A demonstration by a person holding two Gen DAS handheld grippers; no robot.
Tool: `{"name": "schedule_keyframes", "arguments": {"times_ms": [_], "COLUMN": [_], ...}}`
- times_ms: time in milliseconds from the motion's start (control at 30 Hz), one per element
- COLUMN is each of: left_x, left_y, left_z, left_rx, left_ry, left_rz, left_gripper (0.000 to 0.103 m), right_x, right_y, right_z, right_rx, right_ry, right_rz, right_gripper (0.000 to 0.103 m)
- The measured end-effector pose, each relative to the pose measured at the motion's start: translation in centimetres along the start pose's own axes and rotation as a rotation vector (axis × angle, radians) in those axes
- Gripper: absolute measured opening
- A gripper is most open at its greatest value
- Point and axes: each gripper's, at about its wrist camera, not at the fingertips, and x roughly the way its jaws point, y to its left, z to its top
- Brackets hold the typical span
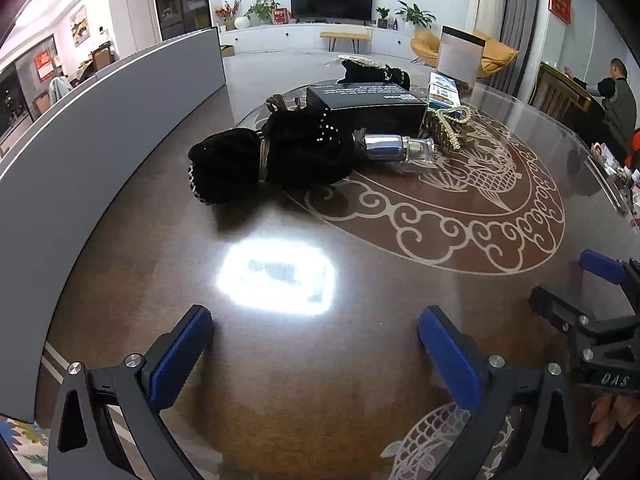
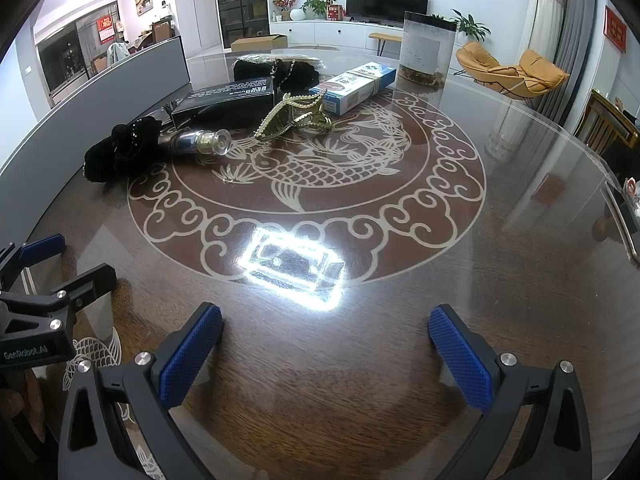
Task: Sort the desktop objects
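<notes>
Both the left hand-held gripper and right hand-held gripper were spread wide, holding nothing. The glass bottle lay just beside the black box; probably slippery, fragile, best pinched across its body.

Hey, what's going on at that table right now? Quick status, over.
Left gripper and right gripper: jaws open, empty, low over the table. Black scrunchie, small bottle, gold hair claw, boxes untouched. Path clear.
</notes>
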Motion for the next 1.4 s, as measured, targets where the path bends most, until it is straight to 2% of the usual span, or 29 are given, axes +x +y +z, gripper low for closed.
{"name": "schedule_keyframes", "arguments": {"times_ms": [133,267,367,1400], "left_x": [1.2,2.2,2.7,2.7], "left_y": [-0.3,-0.3,-0.2,-0.3], "left_z": [1.8,2.9,3.5,3.6], "left_rx": [0.020,0.043,0.067,0.069], "left_ry": [0.029,-0.011,-0.010,-0.011], "left_rz": [-0.011,-0.029,-0.051,-0.050], "left_gripper": [0.103,0.103,0.103,0.103], "right_x": [0.0,0.0,0.0,0.0], "right_y": [0.0,0.0,0.0,0.1], "right_z": [0.0,0.0,0.0,0.0], "right_rx": [0.000,0.000,0.000,0.000], "right_ry": [0.000,0.000,-0.001,-0.001], "right_rz": [0.000,0.000,0.000,0.001], "right_gripper": [0.103,0.103,0.103,0.103]}}
